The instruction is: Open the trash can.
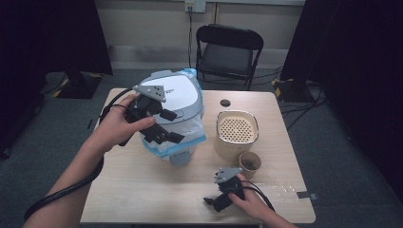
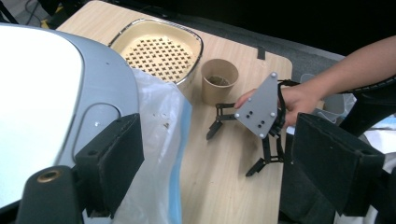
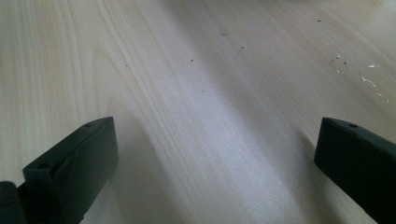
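A grey-and-white domed bin lid (image 1: 178, 92) stands at the table's middle left, with a clear and blue plastic bag (image 1: 190, 133) spread under it. My left gripper (image 1: 172, 126) hovers over the lid's front edge, open, with nothing between its jaws. In the left gripper view the bag (image 2: 159, 140) lies below its wide-apart jaws beside the lid (image 2: 42, 107). My right gripper (image 1: 214, 202) rests low near the table's front edge, open over bare wood (image 3: 215, 93). The left gripper view also shows the right gripper (image 2: 232, 154) with its jaws spread.
A beige tub with a perforated insert (image 1: 237, 128) stands at the right, and a brown paper cup (image 1: 250, 164) sits just in front of it. A small black disc (image 1: 225, 102) lies near the far edge. A black chair (image 1: 228, 52) stands beyond the table.
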The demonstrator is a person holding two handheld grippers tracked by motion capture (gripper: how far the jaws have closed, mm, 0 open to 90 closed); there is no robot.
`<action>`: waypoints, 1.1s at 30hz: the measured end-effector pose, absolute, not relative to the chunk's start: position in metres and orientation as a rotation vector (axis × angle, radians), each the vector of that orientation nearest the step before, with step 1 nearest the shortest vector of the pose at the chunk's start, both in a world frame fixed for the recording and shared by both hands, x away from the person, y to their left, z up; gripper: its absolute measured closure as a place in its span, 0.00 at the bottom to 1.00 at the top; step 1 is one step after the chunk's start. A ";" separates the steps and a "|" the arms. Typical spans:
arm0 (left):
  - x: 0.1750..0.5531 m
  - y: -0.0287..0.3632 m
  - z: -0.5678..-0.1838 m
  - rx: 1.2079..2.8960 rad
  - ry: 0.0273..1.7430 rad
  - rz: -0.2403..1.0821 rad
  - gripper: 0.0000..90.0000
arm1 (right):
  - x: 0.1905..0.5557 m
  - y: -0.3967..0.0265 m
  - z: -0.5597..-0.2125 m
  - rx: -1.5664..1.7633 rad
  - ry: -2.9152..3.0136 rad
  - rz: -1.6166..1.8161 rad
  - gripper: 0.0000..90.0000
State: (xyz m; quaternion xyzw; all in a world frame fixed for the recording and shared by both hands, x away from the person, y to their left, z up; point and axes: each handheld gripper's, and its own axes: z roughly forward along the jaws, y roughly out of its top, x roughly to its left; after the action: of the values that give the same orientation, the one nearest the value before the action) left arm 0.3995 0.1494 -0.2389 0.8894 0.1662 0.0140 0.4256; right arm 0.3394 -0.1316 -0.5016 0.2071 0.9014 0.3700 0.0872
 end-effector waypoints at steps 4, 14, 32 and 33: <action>0.404 0.148 -0.243 2.233 0.419 0.059 0.18 | 0.339 -0.132 -0.502 0.616 2.684 1.102 0.00; 0.412 0.146 -0.246 2.252 0.404 0.117 0.18 | 0.339 -0.132 -0.502 0.618 2.685 1.102 0.00; 0.418 0.148 -0.252 2.248 0.400 0.108 0.20 | 0.340 -0.132 -0.502 0.614 2.683 1.103 0.00; 0.419 0.149 -0.252 2.257 0.393 0.112 0.20 | 0.339 -0.132 -0.502 0.614 2.683 1.103 0.00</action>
State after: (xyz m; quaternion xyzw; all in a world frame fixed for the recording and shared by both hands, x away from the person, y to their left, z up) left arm 0.4186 0.1486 -0.2517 0.8969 0.1561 0.0446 0.4113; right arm 0.3395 -0.1316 -0.5017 0.2064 0.9013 0.3705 0.0881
